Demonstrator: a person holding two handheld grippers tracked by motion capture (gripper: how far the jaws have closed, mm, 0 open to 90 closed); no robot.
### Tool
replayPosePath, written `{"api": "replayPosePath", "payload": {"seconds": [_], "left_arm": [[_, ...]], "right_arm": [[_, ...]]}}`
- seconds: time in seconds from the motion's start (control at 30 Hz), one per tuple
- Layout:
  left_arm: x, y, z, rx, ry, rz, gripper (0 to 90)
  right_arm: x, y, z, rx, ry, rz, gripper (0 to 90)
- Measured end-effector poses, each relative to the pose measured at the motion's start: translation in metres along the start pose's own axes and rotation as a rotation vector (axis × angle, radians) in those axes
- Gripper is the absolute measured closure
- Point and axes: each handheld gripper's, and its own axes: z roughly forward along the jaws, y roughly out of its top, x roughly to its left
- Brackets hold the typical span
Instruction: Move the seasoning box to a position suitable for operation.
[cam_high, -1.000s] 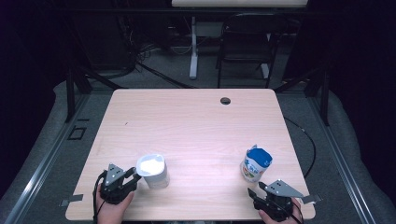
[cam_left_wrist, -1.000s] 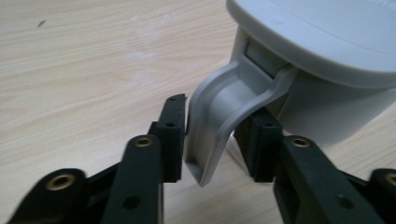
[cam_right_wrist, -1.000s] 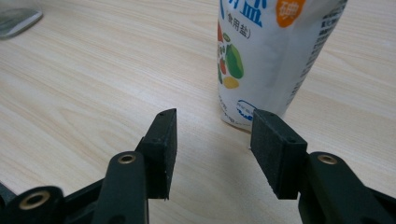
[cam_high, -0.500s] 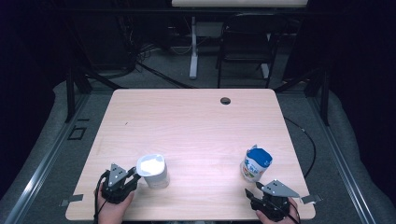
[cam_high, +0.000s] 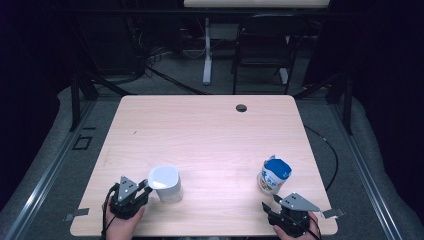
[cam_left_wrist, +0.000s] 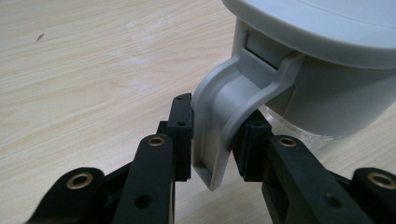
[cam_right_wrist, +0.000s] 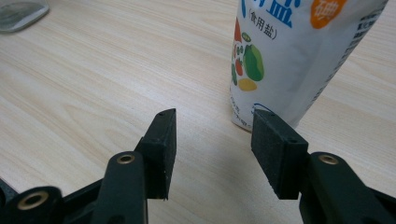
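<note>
A pale grey jug (cam_high: 165, 182) with a lid stands near the table's front left. My left gripper (cam_high: 142, 189) lies just left of it. In the left gripper view the jaws have just been closing on the jug's curved handle (cam_left_wrist: 224, 107), and both pads press its sides, with the left gripper (cam_left_wrist: 217, 135) shut on it. A blue-topped white salt bag (cam_high: 274, 176) stands upright at the front right. My right gripper (cam_high: 268, 207) rests just in front of it. In the right gripper view the right gripper (cam_right_wrist: 212, 135) is open with nothing between its pads, and the bag (cam_right_wrist: 289, 56) is ahead, slightly right.
The wooden table (cam_high: 200, 130) has a dark cable hole (cam_high: 241, 107) near its far edge. A chair (cam_high: 265, 50) and a desk leg stand beyond it. A hand holds each gripper at the table's front edge.
</note>
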Motion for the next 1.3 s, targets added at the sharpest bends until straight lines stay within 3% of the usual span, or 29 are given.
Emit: {"api": "replayPosePath", "payload": {"seconds": [0.67,1.3], "left_arm": [[-0.025,0.006,0.003,0.001,-0.026,0.051,72.4],[-0.068,0.015,0.015,0.012,-0.086,0.117,72.6]], "right_arm": [[0.004,0.002,0.001,0.0,0.003,-0.017,50.5],[0.015,0.005,0.006,0.005,0.03,-0.06,50.6]]}}
